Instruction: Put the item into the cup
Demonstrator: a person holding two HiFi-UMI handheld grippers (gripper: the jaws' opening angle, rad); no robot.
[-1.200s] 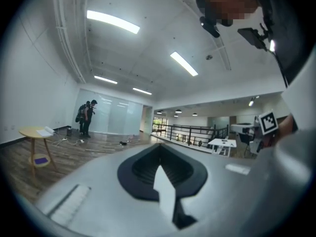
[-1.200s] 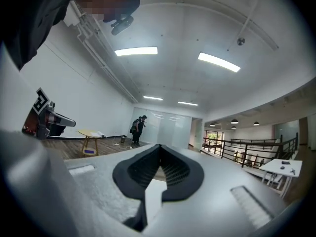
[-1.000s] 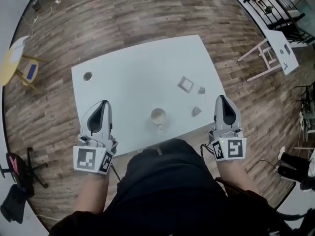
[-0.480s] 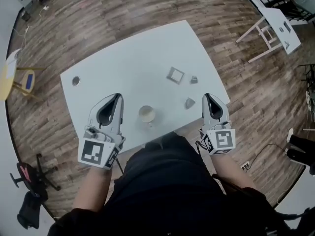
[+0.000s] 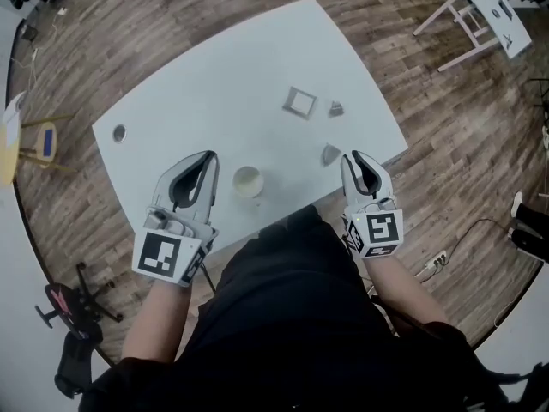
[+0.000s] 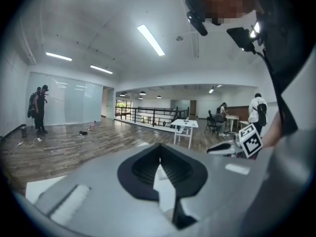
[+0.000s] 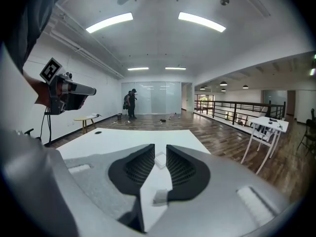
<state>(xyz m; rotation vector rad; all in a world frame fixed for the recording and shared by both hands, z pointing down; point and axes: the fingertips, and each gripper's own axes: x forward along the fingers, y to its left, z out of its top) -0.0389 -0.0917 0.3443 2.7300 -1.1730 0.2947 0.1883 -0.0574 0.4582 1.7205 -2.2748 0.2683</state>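
A white cup [image 5: 247, 181] stands upright near the front edge of the white table [image 5: 223, 84]. A small grey item [image 5: 331, 154] lies to its right, and it shows through the gap of my right jaws as a grey lump [image 7: 160, 196]. My right gripper [image 5: 354, 156] hovers just right of that item; its jaws have just been opening and stand apart with nothing between them [image 7: 159, 149]. My left gripper [image 5: 208, 156] is left of the cup, its jaws closed tip to tip and empty [image 6: 158, 146].
A square grey frame [image 5: 300, 102] and a second small grey piece [image 5: 335, 108] lie farther back on the table. A small round disc [image 5: 118, 132] sits at the table's left end. A white trestle table [image 5: 480, 7] stands on the wooden floor at the right.
The left gripper has moved right, nearer the cup. The right gripper has sunk toward the table beside the grey item, and its jaws have parted.
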